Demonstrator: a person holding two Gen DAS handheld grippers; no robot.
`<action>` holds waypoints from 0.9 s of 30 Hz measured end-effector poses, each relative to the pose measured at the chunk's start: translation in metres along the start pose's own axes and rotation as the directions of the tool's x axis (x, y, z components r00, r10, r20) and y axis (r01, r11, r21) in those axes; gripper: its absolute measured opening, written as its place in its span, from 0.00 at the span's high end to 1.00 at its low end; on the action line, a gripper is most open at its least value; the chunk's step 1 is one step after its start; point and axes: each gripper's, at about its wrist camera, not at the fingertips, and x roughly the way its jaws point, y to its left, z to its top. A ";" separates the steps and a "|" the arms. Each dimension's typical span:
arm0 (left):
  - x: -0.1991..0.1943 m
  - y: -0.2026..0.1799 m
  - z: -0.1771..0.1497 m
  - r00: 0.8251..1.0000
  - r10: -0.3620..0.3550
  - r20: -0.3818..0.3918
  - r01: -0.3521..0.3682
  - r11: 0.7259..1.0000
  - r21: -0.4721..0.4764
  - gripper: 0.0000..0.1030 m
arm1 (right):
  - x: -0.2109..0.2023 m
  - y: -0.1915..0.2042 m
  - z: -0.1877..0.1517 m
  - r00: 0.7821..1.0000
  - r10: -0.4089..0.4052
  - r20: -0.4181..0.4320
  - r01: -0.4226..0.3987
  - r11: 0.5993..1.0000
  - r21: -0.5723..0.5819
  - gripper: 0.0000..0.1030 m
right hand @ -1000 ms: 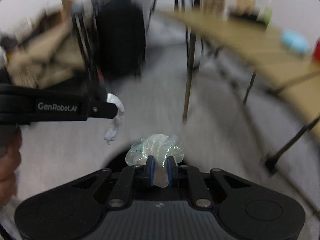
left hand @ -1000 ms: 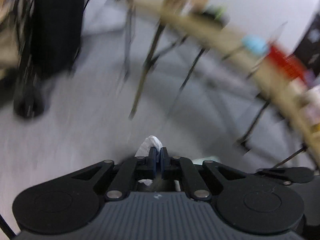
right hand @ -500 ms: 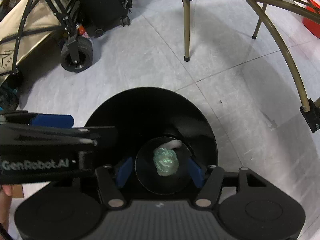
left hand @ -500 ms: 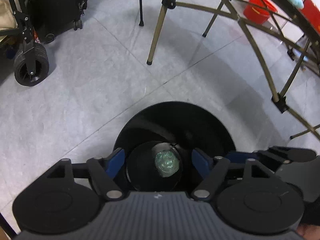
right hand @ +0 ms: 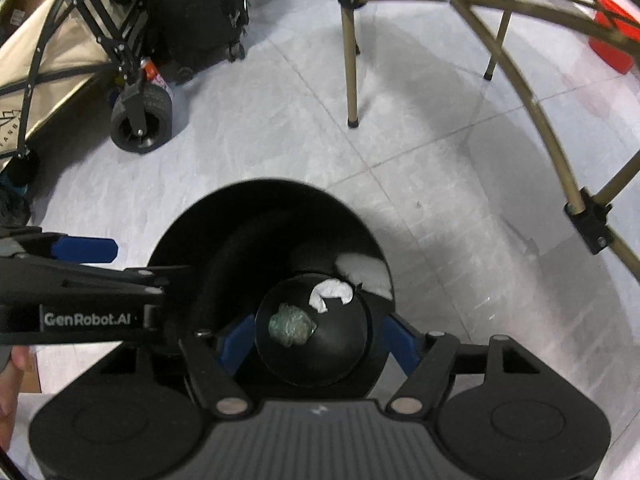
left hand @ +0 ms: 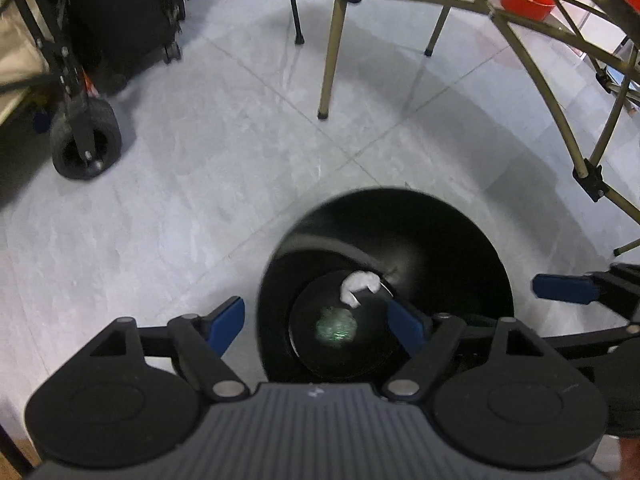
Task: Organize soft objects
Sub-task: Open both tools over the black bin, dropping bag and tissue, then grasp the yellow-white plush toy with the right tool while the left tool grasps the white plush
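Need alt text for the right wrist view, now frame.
Looking down into a black bin on a grey tiled floor: a crumpled white wad and a glittery green wad lie at its bottom. The right claw hangs above, jaws opening and empty; the left claw reaches in from the left.

**Right wrist view: both soft items in bin**

Right gripper (right hand: 316, 344) points down over a round black bin (right hand: 208, 232) on the grey tiled floor (right hand: 440, 184); jaws opening, nothing between them. At the bin's bottom lie a crumpled white cloth (right hand: 330, 293) and a shimmery green scrunchie (right hand: 291, 325), just beside each other. Left gripper (right hand: 80, 250) reaches in from the left.
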 end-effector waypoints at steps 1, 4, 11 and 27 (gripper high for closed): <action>-0.006 -0.001 0.001 0.999 0.027 0.033 -0.027 1.000 0.010 0.22 | -0.005 0.001 0.000 1.000 -0.008 0.021 0.008 1.000 -0.006 0.32; -0.031 -0.003 0.004 0.979 0.111 0.169 -0.119 0.992 0.036 0.22 | -0.030 0.014 0.001 0.990 -0.060 0.125 0.071 0.994 -0.078 0.32; -0.106 -0.015 0.004 0.832 0.147 0.534 -0.173 0.985 -0.001 0.16 | -0.133 0.013 -0.023 0.895 -0.045 0.443 0.106 0.988 -0.114 0.32; -0.161 -0.252 0.067 0.558 -0.606 0.567 0.252 0.775 0.580 0.11 | -0.256 -0.173 -0.121 0.524 -0.578 0.625 0.186 0.794 0.579 0.31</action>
